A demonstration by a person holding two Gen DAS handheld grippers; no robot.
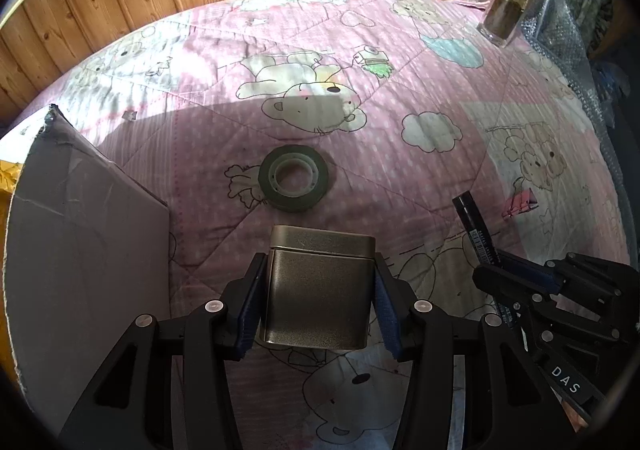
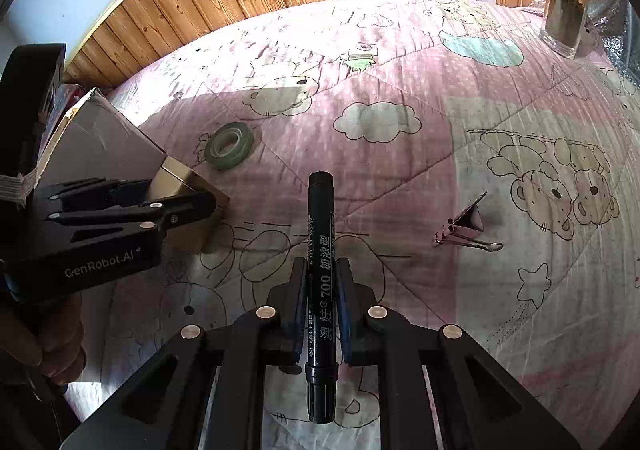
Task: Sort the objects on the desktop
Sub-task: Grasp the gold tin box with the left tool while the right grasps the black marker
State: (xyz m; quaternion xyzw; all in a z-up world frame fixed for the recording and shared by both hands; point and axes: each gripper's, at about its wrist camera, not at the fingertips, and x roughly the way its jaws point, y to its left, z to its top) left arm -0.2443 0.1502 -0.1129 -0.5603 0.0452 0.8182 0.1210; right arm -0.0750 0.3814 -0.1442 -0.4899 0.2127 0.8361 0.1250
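Right tongs [image 2: 322,306]: clamped on the black marker [image 2: 320,290], mid-barrel; lift it level
Left tongs [image 1: 318,298]: apart, straddling the gold tin [image 1: 318,290] on the quilt [image 1: 400,178]; centre the pads, then squeeze
Beyond: tape roll [image 1: 294,178], binder clip [image 2: 466,228] unsorted

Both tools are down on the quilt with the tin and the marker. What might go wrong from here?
1. The left tool straddles the square brass-coloured metal tin with its pads apparently not yet pressing; lifting now could leave or tip it.
2. The right tool is shut on the black marker pen mid-barrel, so the pen may pivot.
3. The tools sit close together and might collide.
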